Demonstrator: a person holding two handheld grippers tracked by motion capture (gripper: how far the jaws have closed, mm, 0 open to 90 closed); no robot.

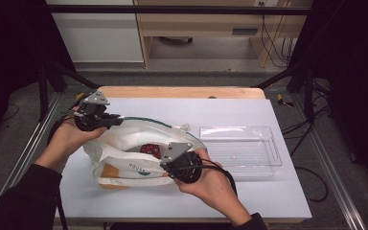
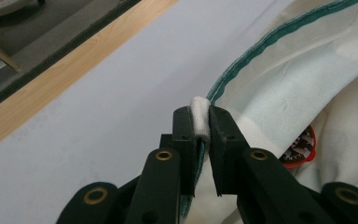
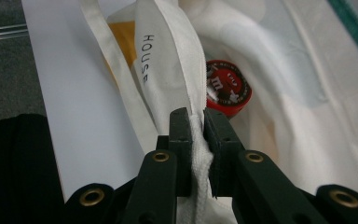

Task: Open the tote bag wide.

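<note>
From the high view, my left tool [image 1: 106,120] and right tool [image 1: 172,160] are at opposite edges of the tote bag [image 1: 124,165], which lies on the surface [image 1: 268,196] just left of the clear bin [image 1: 242,151]. A red snack pack [image 1: 150,150] shows through the bag's mouth.

Left gripper view: the left tool [image 2: 200,123] is clamped tight on the green-trimmed rim [image 2: 242,60], with a fold of cloth bunched between the jaws.

Right gripper view: the right tool [image 3: 197,122] is pinched shut on the near rim of the bag, with the red pack [image 3: 228,88] lying just beyond the jaws (inside the bag).

What worries me: both grips are on thin cloth right at the jaw tips. If I pull the mouth wider or lift unevenly, I think a rim could slip out, the bag would sag shut and the pack would slide deeper.
</note>
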